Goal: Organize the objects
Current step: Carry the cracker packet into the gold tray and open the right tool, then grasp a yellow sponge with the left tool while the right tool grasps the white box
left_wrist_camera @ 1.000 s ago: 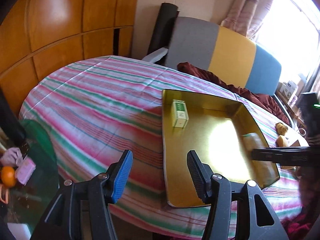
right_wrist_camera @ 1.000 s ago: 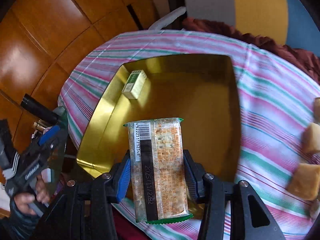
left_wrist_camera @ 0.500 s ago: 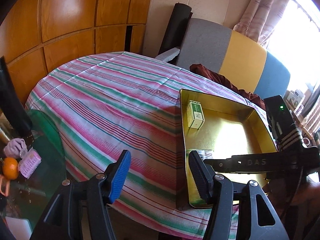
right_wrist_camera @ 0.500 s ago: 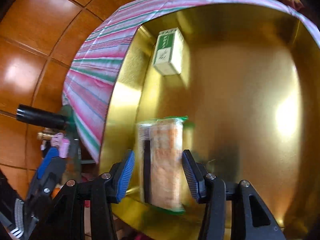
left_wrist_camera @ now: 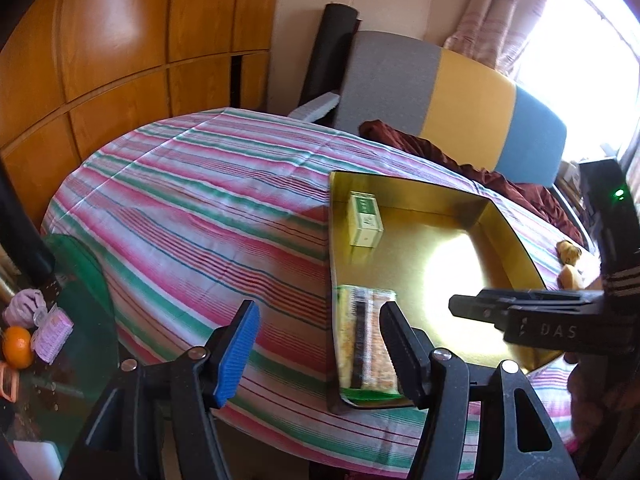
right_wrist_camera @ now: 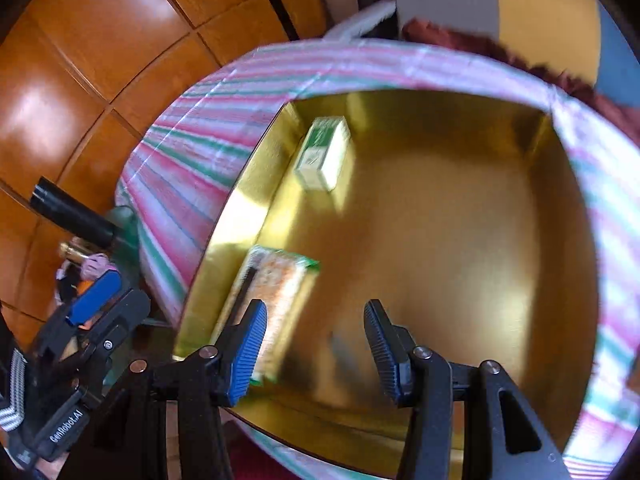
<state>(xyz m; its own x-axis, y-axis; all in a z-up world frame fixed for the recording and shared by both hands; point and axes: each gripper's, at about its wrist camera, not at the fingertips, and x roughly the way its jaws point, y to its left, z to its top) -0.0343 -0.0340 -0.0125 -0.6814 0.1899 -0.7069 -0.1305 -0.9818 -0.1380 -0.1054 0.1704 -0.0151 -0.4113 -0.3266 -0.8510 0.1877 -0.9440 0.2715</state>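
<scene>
Left gripper [left_wrist_camera: 316, 344]: I see its jaws apart and holding nothing; it hangs over the near edge of the striped cloth [left_wrist_camera: 192, 216], just left of the tray.
Right gripper [right_wrist_camera: 314, 350]: its jaws are also apart and hold nothing; it stands above the near part of the tray floor. In my left camera I see it from the side, at the right, over the tray.
Gold tray [left_wrist_camera: 512, 236]: it lies on the striped cloth, right of the middle in my left view; a strong light spot is on its floor.
Snack packet [left_wrist_camera: 366, 344]: it lies flat inside the tray, along the left wall, in the near left corner. In my right camera it is blurred, and the left finger covers its near end.
Green and white box [left_wrist_camera: 363, 220]: it lies in the far left corner of the tray, near the same wall and well apart from the packet.
Orange [left_wrist_camera: 17, 346]: it sits on the glass surface [left_wrist_camera: 84, 332] at the far left, beside pink things.
Headboard [left_wrist_camera: 448, 96]: grey, yellow and blue, at the far side.
</scene>
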